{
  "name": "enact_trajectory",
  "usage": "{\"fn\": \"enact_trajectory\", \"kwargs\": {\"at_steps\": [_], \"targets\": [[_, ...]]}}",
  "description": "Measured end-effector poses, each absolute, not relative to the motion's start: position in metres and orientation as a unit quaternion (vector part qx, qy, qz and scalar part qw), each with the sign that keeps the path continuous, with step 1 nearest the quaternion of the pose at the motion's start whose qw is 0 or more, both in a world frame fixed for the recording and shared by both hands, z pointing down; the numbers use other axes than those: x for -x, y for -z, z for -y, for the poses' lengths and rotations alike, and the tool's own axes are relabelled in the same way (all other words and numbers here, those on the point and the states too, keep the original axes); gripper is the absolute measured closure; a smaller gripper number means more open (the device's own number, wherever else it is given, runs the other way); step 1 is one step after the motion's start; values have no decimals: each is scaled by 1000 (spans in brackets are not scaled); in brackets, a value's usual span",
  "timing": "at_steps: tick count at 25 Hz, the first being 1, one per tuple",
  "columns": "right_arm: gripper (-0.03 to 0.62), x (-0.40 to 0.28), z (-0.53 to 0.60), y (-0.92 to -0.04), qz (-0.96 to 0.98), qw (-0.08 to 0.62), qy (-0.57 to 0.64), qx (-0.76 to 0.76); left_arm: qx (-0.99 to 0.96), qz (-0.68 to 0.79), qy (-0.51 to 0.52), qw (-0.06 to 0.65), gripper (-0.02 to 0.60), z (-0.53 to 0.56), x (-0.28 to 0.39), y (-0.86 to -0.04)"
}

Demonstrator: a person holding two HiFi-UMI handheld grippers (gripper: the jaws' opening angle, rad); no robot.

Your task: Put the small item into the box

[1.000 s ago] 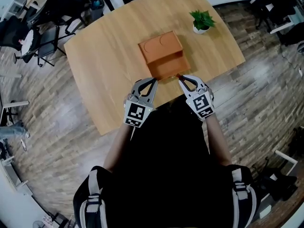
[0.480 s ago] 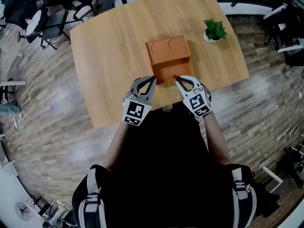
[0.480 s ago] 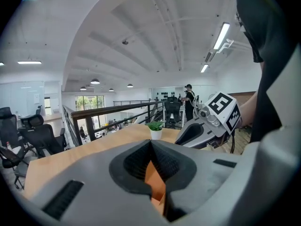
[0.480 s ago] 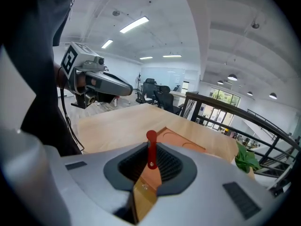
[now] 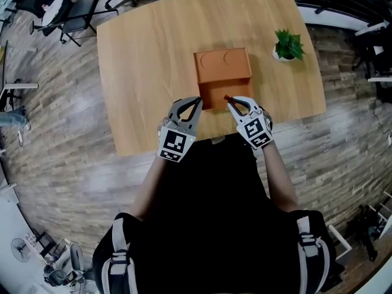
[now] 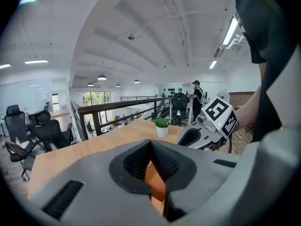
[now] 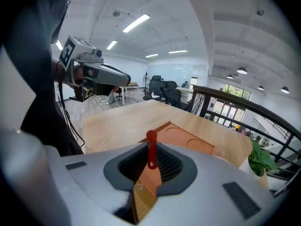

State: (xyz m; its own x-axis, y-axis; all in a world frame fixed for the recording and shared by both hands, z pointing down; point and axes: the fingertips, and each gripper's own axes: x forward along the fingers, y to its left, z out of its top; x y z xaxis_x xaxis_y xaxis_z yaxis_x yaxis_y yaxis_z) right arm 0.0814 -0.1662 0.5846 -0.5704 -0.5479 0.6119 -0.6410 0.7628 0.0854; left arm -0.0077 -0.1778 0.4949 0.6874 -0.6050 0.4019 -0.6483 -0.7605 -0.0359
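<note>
An orange box [image 5: 215,92] lies open on the wooden table [image 5: 147,60], its lid [image 5: 222,64] with two round recesses folded back at the far side. My right gripper [image 5: 228,101] is shut on the small item [image 7: 151,149], a slim red piece with a round end that sticks up from the jaws at the box's near right rim. My left gripper [image 5: 197,100] is shut, with its tips at the box's near left corner. Between its jaws only a strip of the orange box [image 6: 155,182] shows, and I cannot tell if they pinch it.
A small potted plant [image 5: 288,45] in a white pot stands on the table right of the box. Office chairs [image 5: 76,14] stand beyond the table's far left corner. The table's near edge [image 5: 184,141] runs just under both grippers. A railing [image 7: 235,102] runs behind the table.
The head view has shifted, so the table and box sit further right and higher. Both grippers stay at the box's near rim; the right one still grips the red item.
</note>
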Motion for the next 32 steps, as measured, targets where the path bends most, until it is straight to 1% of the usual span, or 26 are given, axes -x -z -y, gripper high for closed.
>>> {"fn": "enact_trajectory", "kwargs": {"at_steps": [11,18,22,32], "targets": [[526,-72,179,-605,892,318,-102,-303,-905,368,-206,62,560,182,19,-494],[526,-67,181,-630,890,335,-111,-289,-897,383,-207,75,560,178,31,-502],[526,-67,189,-644,889,347,-102,-281,-895,388,-209,76,560,178,35,-505],[526,-67,189,-677,877,386,-121,-259,-887,400,-216,79,560,185,44,-506]]}}
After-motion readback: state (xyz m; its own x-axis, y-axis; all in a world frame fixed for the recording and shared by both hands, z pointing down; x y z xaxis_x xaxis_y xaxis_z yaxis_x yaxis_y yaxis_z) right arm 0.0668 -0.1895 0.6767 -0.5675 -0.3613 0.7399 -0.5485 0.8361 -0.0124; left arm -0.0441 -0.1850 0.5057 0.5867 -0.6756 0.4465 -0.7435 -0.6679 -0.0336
